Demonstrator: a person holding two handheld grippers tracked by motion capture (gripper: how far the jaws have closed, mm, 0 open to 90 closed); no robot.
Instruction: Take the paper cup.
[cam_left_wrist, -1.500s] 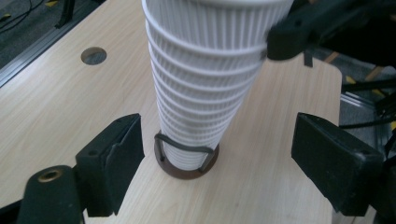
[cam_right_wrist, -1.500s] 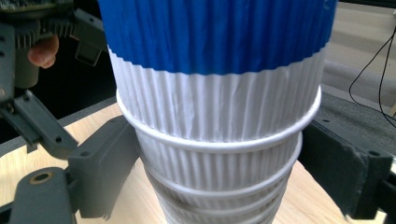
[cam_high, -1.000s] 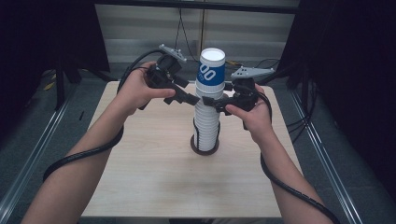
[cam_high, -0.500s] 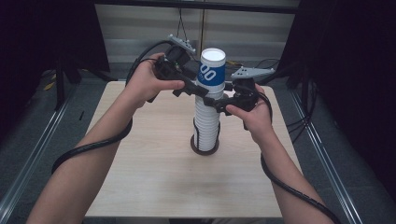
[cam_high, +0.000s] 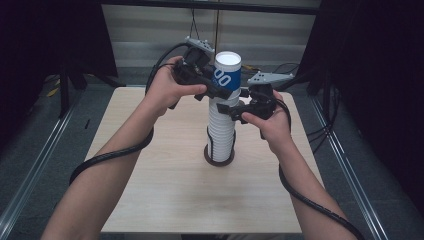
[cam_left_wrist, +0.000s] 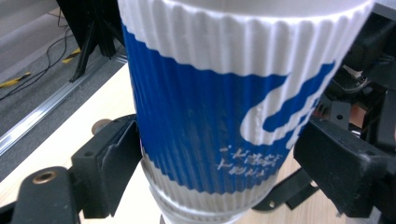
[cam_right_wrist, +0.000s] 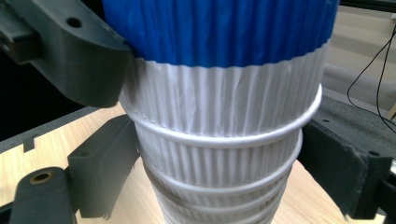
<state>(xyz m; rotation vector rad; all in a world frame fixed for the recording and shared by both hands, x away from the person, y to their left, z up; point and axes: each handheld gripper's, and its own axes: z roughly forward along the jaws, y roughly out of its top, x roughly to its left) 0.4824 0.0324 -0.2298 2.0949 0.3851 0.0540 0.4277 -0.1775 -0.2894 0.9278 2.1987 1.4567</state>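
A tall stack of white ribbed paper cups (cam_high: 221, 131) stood upright on a dark round base (cam_high: 218, 158) near the middle of the light wooden worktop (cam_high: 165, 185). The topmost cup, a blue-and-white ribbed paper cup (cam_high: 226, 74), sat in the stack's upper end, mouth upward.

The left claw (cam_high: 219, 92) was positioned at the blue-and-white cup, one jaw on either side of its lower part. Its jaws had just been opening. In the left gripper view the left-hand jaw lay against the cup (cam_left_wrist: 224, 116) wall, while the right-hand jaw stood beside it; whether that jaw pressed on the cup could not be determined.

The right claw (cam_high: 231, 111) was set lower, around the white cups directly beneath the blue-and-white one. In the right gripper view its jaws flanked the stack (cam_right_wrist: 219, 154) closely on both sides and appeared clamped on it. Cables trailed from both grippers along the person's forearms.
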